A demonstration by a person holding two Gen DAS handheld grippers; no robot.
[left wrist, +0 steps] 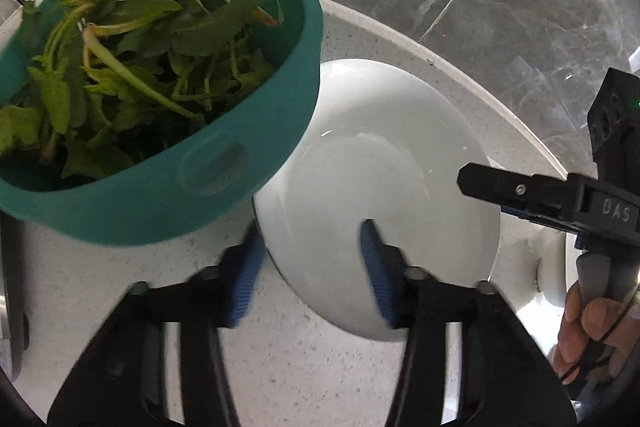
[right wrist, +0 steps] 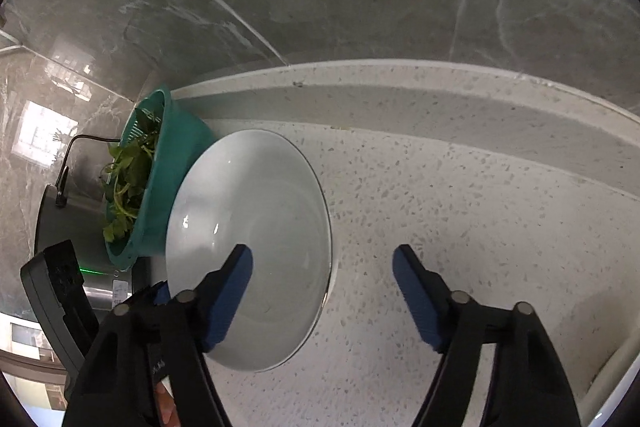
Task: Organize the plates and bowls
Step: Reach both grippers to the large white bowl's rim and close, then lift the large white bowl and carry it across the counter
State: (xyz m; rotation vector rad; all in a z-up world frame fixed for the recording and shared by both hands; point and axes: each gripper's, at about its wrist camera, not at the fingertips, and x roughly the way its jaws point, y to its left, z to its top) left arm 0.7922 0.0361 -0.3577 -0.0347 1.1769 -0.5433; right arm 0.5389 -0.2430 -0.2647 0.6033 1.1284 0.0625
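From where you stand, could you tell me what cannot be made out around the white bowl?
- Left wrist view: the white bowl's far-left rim, hidden behind the teal colander of greens.
- Left wrist view: the left tongs are motion-blurred, so contact with the bowl's rim is unclear.
- Right wrist view: the grey appliance is hidden behind the colander and left tongs.
- Both views: the countertop is cut off by the edges.

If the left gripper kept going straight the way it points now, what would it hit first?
Most likely the white bowl: the left gripper is open with its fingers straddling the near rim. The teal colander sits left of that line.
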